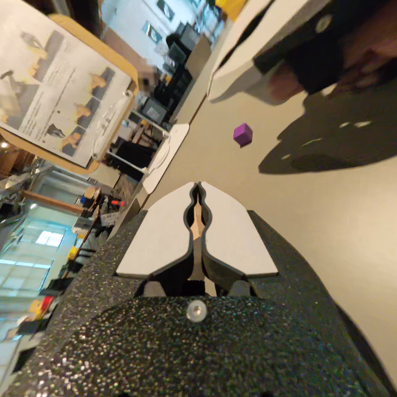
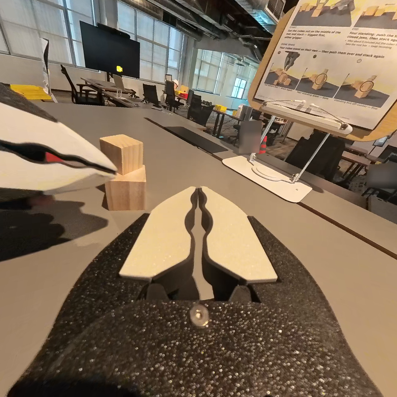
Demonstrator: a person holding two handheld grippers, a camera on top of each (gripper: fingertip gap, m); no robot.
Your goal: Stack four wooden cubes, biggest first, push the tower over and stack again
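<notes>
Two wooden cubes stand stacked on the grey table (image 2: 279,247). The larger cube (image 2: 126,192) is below and the smaller cube (image 2: 122,151) sits on it, turned askew. My left gripper (image 2: 115,171) comes in from the left, shut, with its tip against the stack where the two cubes meet. In the left wrist view the left gripper (image 1: 198,184) is shut, and wood (image 1: 197,225) shows through the gap behind its fingers. My right gripper (image 2: 198,189) is shut and empty, to the right of the stack; it also shows in the left wrist view (image 1: 212,86), held by a hand. A small purple cube (image 1: 242,135) lies apart on the table.
An instruction board (image 2: 322,64) on a wire stand with a white base (image 2: 268,178) stands at the back right of the table. A red patch (image 2: 51,158) shows through the left gripper's gap. Office desks, chairs and a dark screen lie beyond the table. The gap from one gripper's tips to the other's is roughly 9 cm.
</notes>
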